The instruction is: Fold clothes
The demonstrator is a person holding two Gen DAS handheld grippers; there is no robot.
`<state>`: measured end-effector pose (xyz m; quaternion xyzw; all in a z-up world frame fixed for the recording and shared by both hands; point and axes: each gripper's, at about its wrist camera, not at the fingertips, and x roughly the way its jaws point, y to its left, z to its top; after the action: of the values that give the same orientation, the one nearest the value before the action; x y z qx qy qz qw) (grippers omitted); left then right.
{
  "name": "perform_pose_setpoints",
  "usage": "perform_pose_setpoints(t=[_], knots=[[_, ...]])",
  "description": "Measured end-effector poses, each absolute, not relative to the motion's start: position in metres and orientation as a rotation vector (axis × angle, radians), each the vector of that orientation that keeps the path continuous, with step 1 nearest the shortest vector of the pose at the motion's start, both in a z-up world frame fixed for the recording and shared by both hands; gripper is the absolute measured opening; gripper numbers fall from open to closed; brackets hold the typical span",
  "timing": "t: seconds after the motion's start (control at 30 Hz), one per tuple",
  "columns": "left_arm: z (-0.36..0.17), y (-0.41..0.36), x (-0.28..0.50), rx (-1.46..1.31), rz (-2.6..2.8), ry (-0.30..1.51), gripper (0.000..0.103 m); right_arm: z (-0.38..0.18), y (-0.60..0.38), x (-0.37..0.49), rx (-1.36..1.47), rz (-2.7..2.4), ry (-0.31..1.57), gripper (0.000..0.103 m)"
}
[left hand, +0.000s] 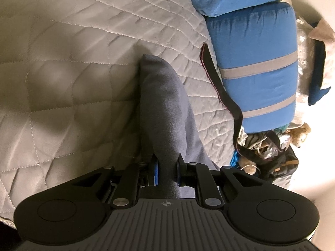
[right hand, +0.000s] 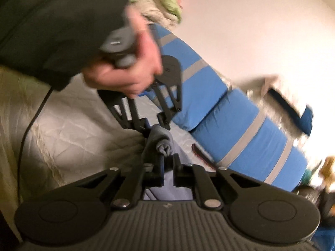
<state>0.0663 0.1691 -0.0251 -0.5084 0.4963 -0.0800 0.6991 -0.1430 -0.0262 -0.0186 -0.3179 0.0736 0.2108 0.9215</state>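
We hold the cloth [left hand: 165,113], a soft grey garment, at two points. The left gripper [left hand: 167,172] is clamped on a bunched ridge of it; the right gripper [right hand: 167,167] has its jaws nearly together on a gathered fold, with the cloth between them. We judge it light, limp and non-slippery: it will sag between grips, so we should hold edges or corners, not mid-panel bunches. The cloth hangs just above the quilt [left hand: 62,73], a padded, stitched surface suited to laying flat. Beyond lie blue cushions [left hand: 255,67] with grey bands, then a pale wall [right hand: 251,21]; clutter sits at the far edge.
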Motion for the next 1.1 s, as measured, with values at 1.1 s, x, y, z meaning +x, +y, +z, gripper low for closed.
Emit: perform_pose_setpoints(t=[1.1], knots=[[0.042,0.114,0.048,-0.605,-0.326,1.026,0.039,-0.008,-0.117,-0.019,0.044,0.42,0.672,0.021]])
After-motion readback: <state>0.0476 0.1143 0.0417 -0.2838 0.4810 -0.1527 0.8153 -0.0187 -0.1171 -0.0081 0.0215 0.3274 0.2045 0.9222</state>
